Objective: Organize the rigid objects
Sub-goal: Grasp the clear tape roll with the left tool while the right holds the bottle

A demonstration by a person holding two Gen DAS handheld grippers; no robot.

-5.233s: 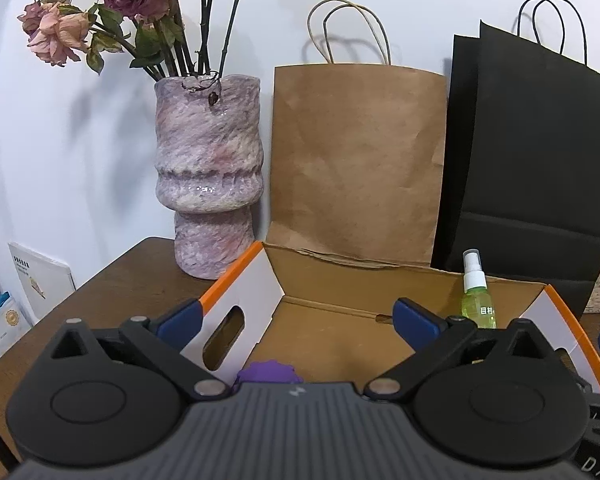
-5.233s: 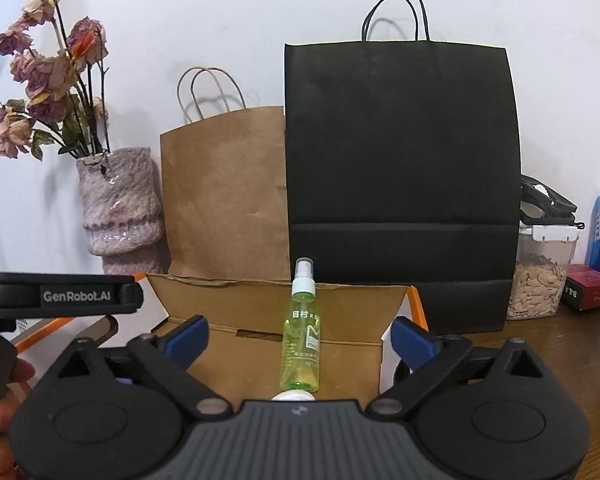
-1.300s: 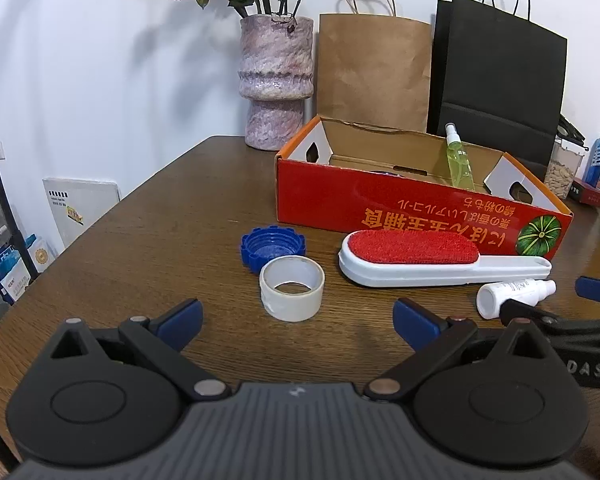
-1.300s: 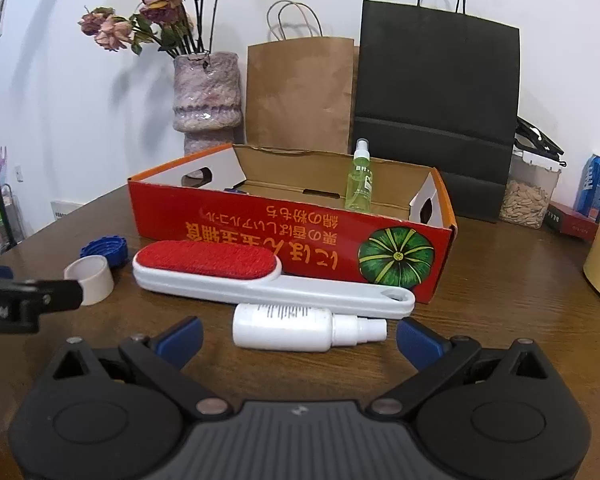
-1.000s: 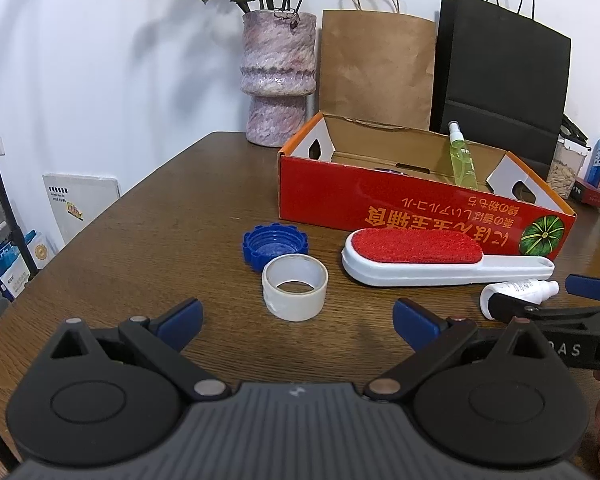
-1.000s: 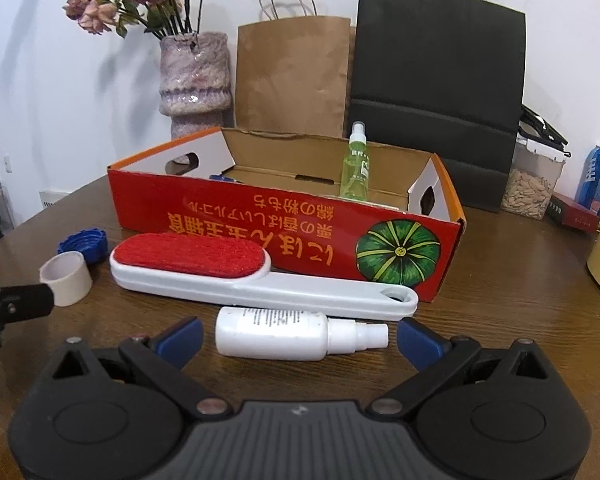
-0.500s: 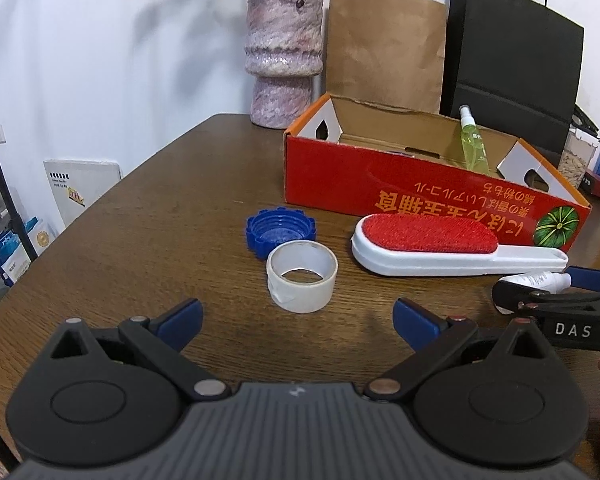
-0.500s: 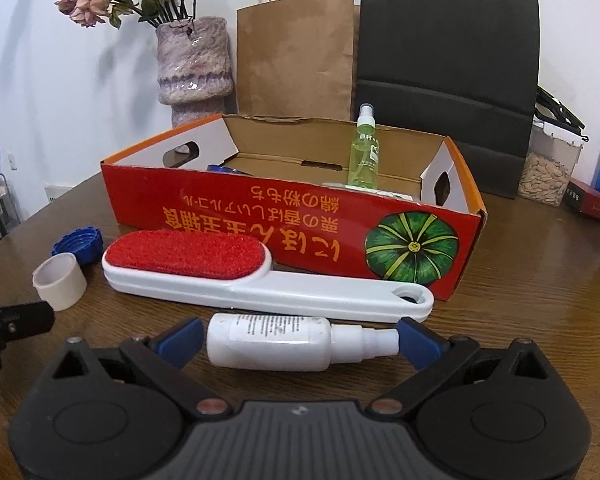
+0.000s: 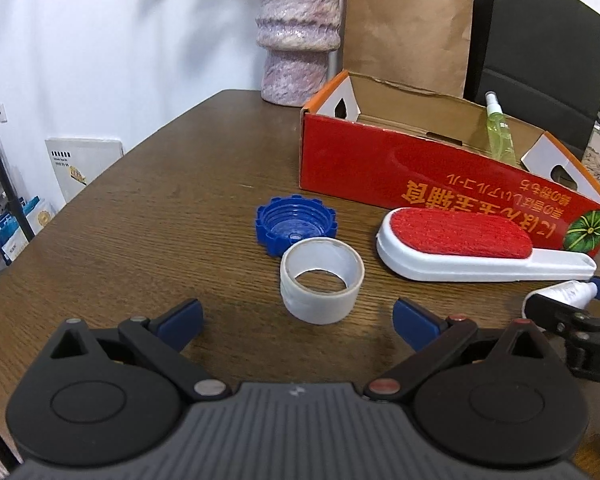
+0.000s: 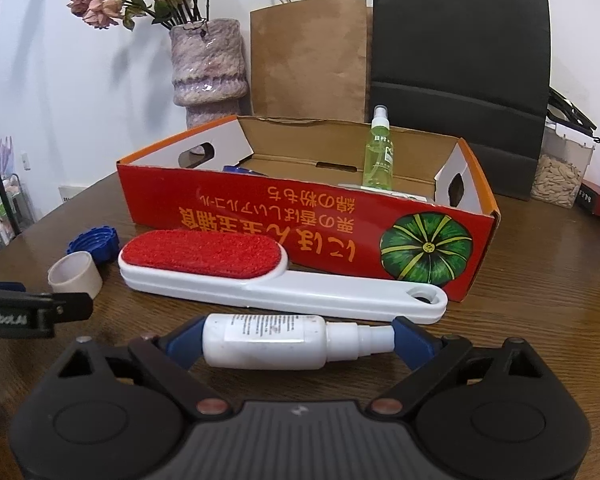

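A white tape roll (image 9: 321, 280) lies on the brown table just ahead of my open left gripper (image 9: 298, 320), with a blue cap (image 9: 295, 229) behind it. A white brush with a red pad (image 10: 236, 268) lies in front of the red cardboard box (image 10: 308, 220). A green spray bottle (image 10: 378, 152) stands inside the box. A white spray bottle (image 10: 284, 342) lies sideways on the table between the fingers of my open right gripper (image 10: 290, 344), with the blue pads at its two ends. The tape roll also shows in the right wrist view (image 10: 75, 276).
A pink vase (image 9: 298, 32) with dried flowers, a brown paper bag (image 10: 310, 56) and a black paper bag (image 10: 460, 72) stand behind the box. A seed jar (image 10: 560, 172) sits at the far right. The table edge curves at the left.
Both grippers have come down and forward from above the box to the table. The right gripper now has the white spray bottle between its fingers; the left is closer to the tape roll.
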